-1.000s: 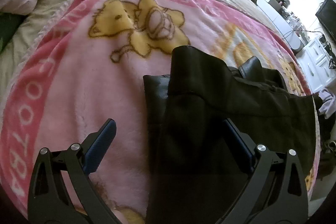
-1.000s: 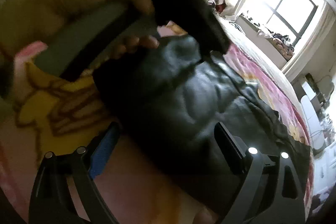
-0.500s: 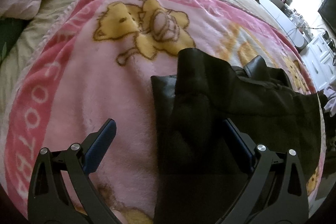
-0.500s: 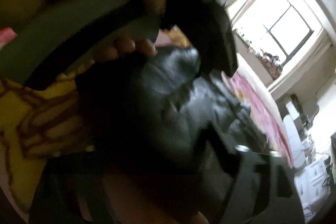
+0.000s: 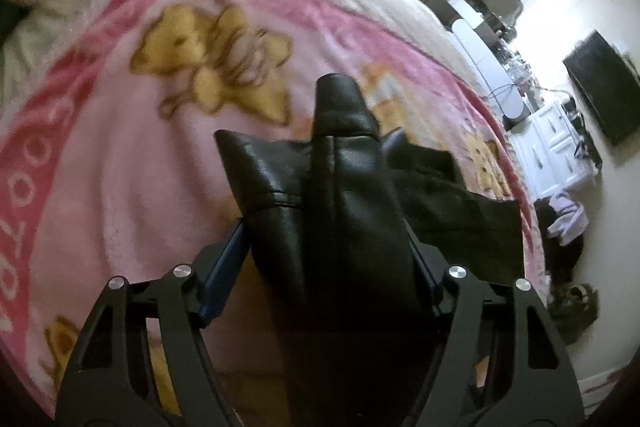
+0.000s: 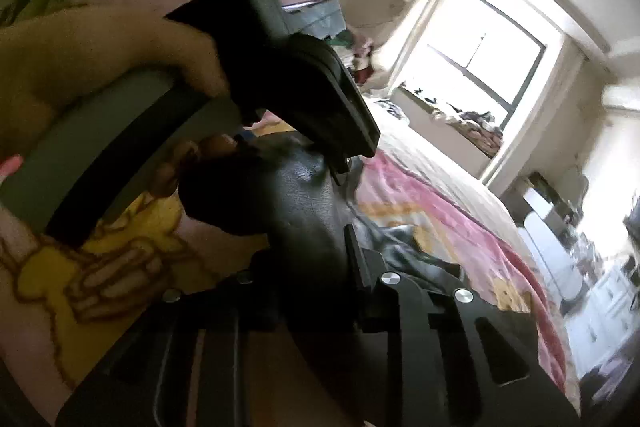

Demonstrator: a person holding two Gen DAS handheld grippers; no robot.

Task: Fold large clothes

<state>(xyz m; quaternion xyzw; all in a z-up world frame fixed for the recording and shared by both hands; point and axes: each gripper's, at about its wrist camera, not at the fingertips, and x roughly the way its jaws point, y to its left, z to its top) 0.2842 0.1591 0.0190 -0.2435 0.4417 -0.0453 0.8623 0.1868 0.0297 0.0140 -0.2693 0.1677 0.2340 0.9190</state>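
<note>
on the pink bear blanket [image 5: 120,155] covering the bed, the left gripper [image 5: 326,247] is clamped on a bunched fold of the black leather garment [image 5: 352,187]. to its right, the right gripper [image 6: 304,251] pinches the same garment, beside the person's left hand [image 6: 100,67].

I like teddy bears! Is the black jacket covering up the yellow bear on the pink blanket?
No, the bear lies in plain sight on the blanket, beyond and left of the jacket.

The left tongs [image 5: 326,247] pinch a bunched fold of black leather garment [image 5: 352,187] above the pink teddy-bear blanket [image 5: 120,155].
</note>
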